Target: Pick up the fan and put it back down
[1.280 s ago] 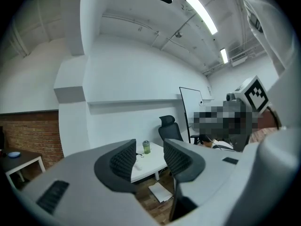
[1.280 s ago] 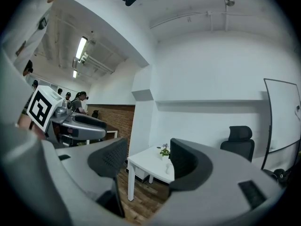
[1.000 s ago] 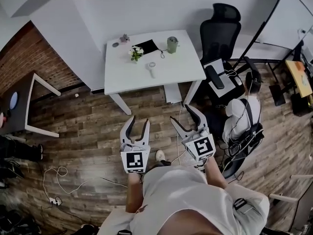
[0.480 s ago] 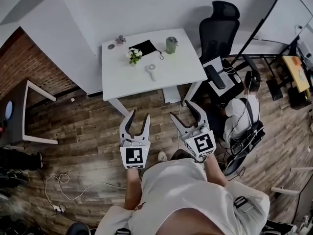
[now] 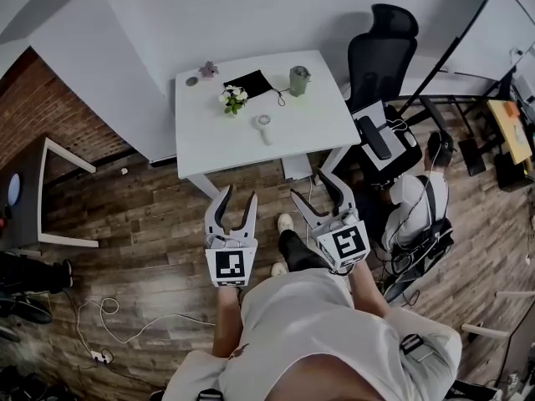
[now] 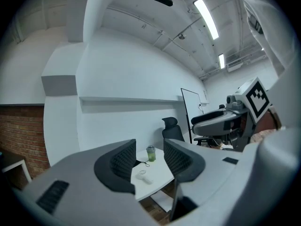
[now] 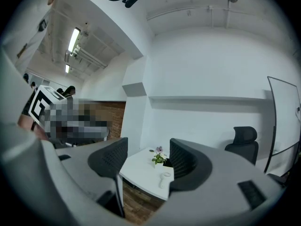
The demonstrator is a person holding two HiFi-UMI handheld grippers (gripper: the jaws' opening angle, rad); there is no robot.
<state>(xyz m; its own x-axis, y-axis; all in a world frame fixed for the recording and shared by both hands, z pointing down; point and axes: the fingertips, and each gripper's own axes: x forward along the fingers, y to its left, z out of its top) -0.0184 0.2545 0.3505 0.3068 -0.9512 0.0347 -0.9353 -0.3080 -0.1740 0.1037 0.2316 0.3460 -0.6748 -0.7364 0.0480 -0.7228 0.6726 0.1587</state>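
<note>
The grey two-jaw left gripper (image 5: 239,195) and the grey two-jaw right gripper (image 5: 308,185) are held side by side ahead of the torso, pointed level and forward. Both pairs of jaws are set apart, with nothing gripped. Both forearms are extended.

The fan (image 5: 264,124) is too small for detail.
</note>
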